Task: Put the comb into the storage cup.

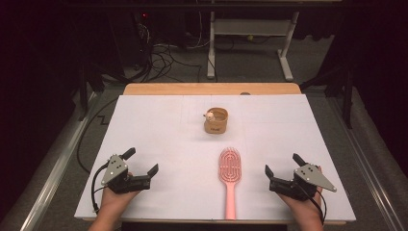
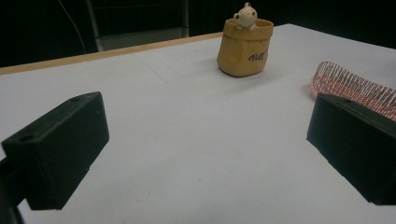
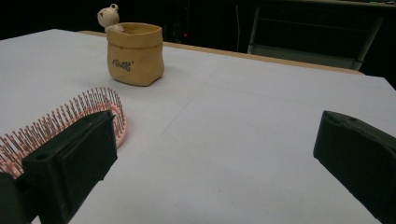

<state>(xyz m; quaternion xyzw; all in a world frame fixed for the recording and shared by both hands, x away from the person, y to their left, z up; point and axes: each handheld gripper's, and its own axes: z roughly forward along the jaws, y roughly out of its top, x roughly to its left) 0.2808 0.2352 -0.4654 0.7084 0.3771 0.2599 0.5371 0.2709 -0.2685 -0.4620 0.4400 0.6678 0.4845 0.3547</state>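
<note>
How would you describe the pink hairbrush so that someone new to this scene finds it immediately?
Start from the white sheet covering the table. Near its front edge, closer to the right hand-held gripper, lies a pink plastic hairbrush, bristles up, handle pointing toward the person. Unlike the small tan bag-shaped pot with a bear figure behind it, it is long, flat and pink.

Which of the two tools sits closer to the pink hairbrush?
The right tool. The pink hairbrush lies just inboard of it, while the left tool rests farther off across bare white table.

Pink hairbrush (image 1: 229,169) flat on table, bristles up, handle toward person.
</note>
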